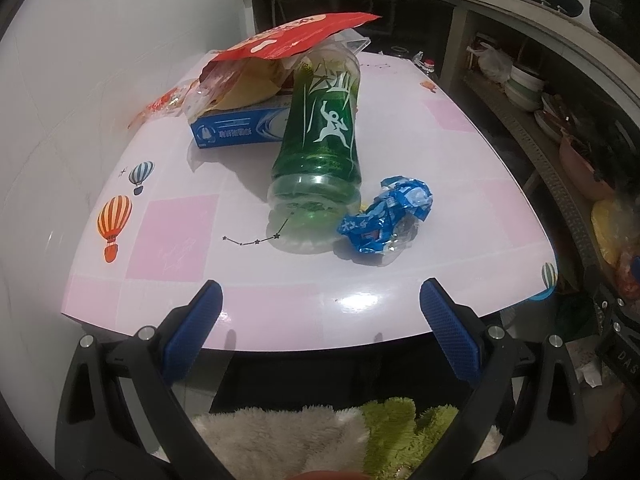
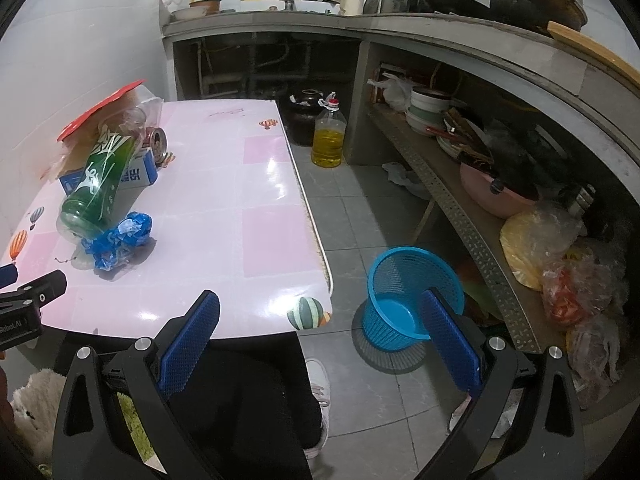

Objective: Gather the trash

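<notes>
Trash, a crumpled blue wrapper touching a tilted green bottle propped seemingly on a blue box, lies mid-table, while left gripper and right gripper hang spread and empty, the blue basket waiting below.

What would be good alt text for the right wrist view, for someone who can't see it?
The open right gripper hangs over the near edge of a pink table, empty. A green plastic bottle lies there beside a crumpled blue wrapper. A blue mesh basket stands on the tiled floor to the right.
</notes>
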Tool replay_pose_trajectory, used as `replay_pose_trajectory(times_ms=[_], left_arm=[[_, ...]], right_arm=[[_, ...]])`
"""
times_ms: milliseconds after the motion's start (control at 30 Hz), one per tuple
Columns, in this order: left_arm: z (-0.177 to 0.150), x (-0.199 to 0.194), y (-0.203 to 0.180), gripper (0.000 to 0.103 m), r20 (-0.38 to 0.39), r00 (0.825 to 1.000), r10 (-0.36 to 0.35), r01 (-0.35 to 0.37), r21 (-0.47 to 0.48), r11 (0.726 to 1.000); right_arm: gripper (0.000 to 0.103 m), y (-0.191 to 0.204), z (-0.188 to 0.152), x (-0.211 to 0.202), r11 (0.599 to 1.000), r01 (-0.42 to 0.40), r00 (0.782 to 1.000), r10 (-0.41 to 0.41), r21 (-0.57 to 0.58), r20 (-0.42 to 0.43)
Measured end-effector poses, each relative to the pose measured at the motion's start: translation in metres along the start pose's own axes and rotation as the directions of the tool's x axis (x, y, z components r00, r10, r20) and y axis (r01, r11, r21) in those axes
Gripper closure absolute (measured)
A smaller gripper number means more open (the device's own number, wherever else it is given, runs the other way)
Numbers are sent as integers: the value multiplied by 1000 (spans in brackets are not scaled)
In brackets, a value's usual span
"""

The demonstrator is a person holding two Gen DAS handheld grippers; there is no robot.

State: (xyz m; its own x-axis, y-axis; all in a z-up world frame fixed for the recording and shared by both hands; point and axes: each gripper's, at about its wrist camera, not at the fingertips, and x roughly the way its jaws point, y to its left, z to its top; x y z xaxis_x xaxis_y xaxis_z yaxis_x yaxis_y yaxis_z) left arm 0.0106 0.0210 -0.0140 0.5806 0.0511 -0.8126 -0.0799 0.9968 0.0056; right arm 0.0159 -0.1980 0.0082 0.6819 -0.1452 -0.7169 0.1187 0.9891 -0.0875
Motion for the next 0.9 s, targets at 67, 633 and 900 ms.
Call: replay_pose_trajectory(times_ms=[67, 633, 900], left_arm=[[1, 3, 2, 7, -7, 1000, 3, -3, -5, 1000], [20, 4, 18, 7, 90, 996, 24, -24, 3, 1000], [48, -2, 51, 7, 214, 974, 74, -65, -48, 997]], right_arm=[[6, 2, 2, 3, 1000, -8, 1000, 8, -4, -5], [6, 31, 37, 36, 996, -78, 997, 77, -44, -33], [6, 45, 71, 38, 992, -125, 990, 127, -25, 65]])
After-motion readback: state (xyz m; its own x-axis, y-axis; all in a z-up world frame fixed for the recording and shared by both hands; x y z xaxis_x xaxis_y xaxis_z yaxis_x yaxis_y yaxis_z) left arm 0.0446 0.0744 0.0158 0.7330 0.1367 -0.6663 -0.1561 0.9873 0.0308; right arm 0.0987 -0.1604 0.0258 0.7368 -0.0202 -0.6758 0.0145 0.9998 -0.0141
